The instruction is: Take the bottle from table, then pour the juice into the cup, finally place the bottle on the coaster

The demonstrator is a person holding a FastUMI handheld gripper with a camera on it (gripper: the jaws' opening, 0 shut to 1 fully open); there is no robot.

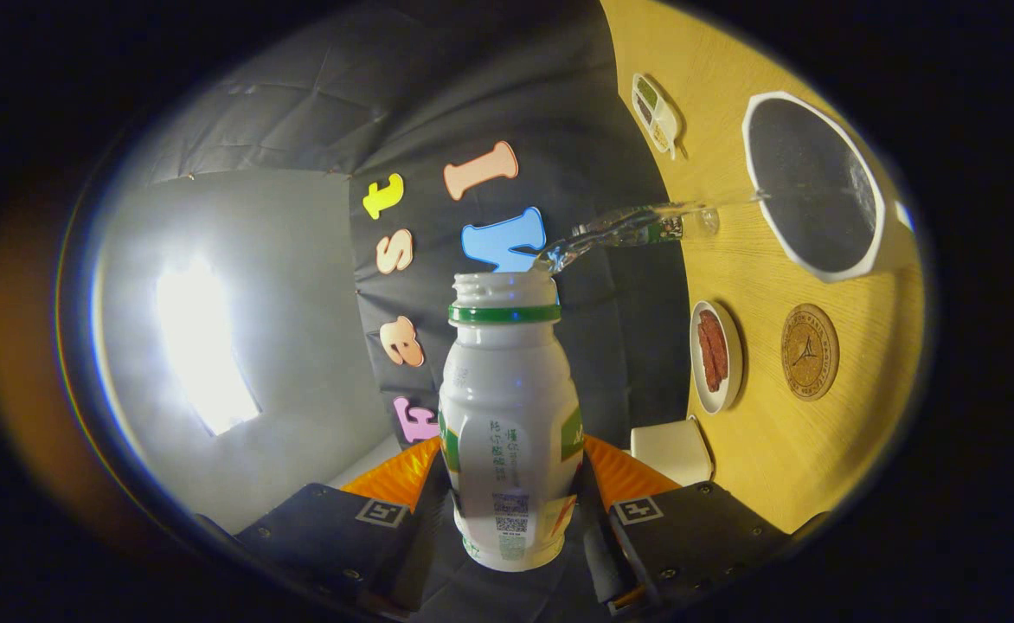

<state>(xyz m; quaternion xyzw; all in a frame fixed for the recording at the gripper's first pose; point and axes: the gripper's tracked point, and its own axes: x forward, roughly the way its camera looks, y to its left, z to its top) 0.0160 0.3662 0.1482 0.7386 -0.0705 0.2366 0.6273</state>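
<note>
Gripper view: hand-held gripper (pixel 511 510) is pinching the tipped bottle (pixel 510 415), juice is streaming toward the cup (pixel 812 186); coaster (pixel 810 351) is waiting.

camera setup: one gripper-mounted fisheye

one view, riding on the gripper (pixel 511 519) and looking forward along its two fingers. the camera is rolled onto its side: the wooden table (pixel 766 450) stands as a near-vertical plane beside the fingers. the bottle (pixel 511 415) clamped between the fingers is very close to the lens. booth wall lies beyond; plate (pixel 715 356) and coaster (pixel 810 351) sit farther off.
</note>
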